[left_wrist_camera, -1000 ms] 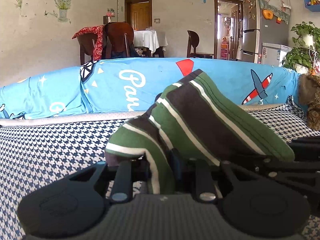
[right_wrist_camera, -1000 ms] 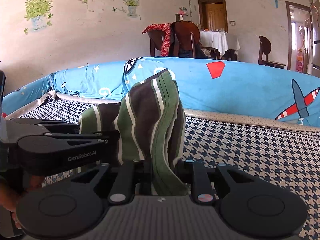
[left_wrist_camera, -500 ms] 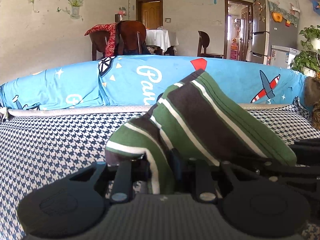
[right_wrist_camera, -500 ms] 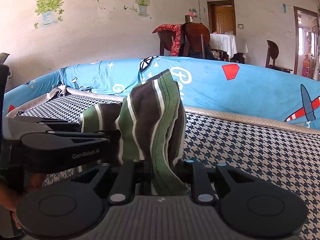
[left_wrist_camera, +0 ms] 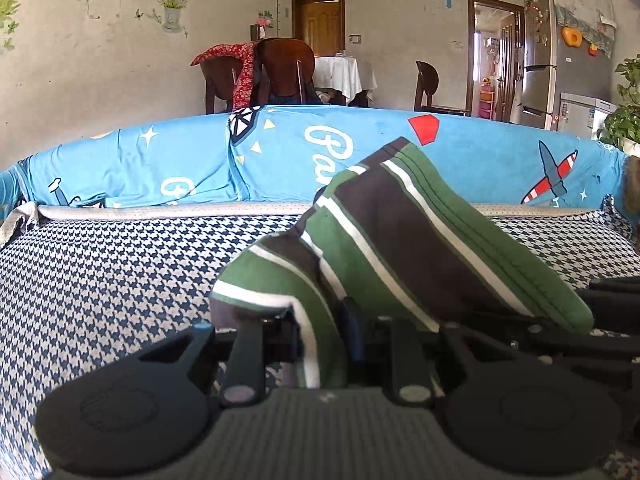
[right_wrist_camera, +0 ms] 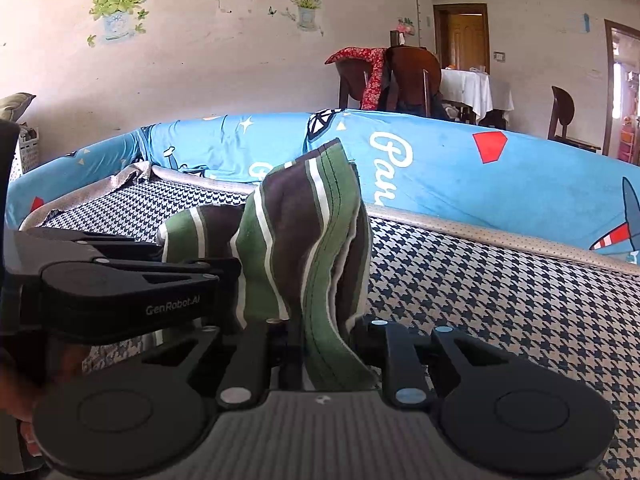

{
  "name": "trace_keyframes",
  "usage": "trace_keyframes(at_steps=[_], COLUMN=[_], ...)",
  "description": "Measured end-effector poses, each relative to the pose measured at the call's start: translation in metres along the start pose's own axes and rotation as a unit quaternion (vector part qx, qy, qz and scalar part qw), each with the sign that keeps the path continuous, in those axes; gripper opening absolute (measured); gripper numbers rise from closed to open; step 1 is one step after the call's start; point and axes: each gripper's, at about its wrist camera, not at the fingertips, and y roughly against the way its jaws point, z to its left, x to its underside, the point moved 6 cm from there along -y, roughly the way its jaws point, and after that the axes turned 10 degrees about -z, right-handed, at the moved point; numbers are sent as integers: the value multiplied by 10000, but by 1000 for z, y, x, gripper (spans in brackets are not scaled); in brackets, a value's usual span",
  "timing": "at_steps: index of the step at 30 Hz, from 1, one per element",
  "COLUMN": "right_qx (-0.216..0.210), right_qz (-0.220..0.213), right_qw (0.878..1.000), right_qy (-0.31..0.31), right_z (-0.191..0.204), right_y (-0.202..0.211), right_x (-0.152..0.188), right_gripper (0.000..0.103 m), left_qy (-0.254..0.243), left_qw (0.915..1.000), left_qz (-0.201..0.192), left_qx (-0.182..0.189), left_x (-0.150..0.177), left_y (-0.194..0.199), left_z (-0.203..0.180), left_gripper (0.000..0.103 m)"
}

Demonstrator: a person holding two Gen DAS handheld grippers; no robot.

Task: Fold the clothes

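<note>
Centrally, in both wrist views, I am holding a striped garment (left_wrist_camera: 400, 248) in green, dark brown and white, and it is standing bunched above the houndstooth bed cover (left_wrist_camera: 104, 272). My left claw (left_wrist_camera: 320, 344) is clamped tight on a fold of the cloth: its fingers are pressing together with a green and white strip pinched between them. My right claw (right_wrist_camera: 324, 344) is likewise closed on the fabric, with a green hem hanging down between its fingers toward the camera.

In the left wrist view, the garment is rising from the grip and sloping up to the right, its peak overlapping the blue printed blanket (left_wrist_camera: 168, 160) that is lining the far edge of the bed. The dark frame of my right claw is showing at the right edge of that view, touching the cloth.

In the right wrist view, the garment is standing nearly upright in a tall crumple, and the body of my left claw (right_wrist_camera: 132, 284) is reaching in from the left, marked with pale lettering, gripping the left part of the same piece. Part of a hand (right_wrist_camera: 24, 404) is showing at the lower left.

Beyond the bed, wooden chairs (left_wrist_camera: 284, 72) are standing by a white-clothed dining table (left_wrist_camera: 344, 72), and a refrigerator (left_wrist_camera: 560, 56) is standing at the far right.
</note>
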Motion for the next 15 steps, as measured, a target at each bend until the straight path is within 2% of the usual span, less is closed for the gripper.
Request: trace_keyframes(at_steps=[15], right_qx=[-165], right_qz=[-20], right_qw=[9998], right_qy=[89], right_z=[21], right_y=[-15], right_x=[0], right_gripper=[20], left_qy=[89], left_qw=[9996], left_qz=[0], left_qx=[-271], left_x=[3], left_y=[3], left_z=[25], left_gripper=[21])
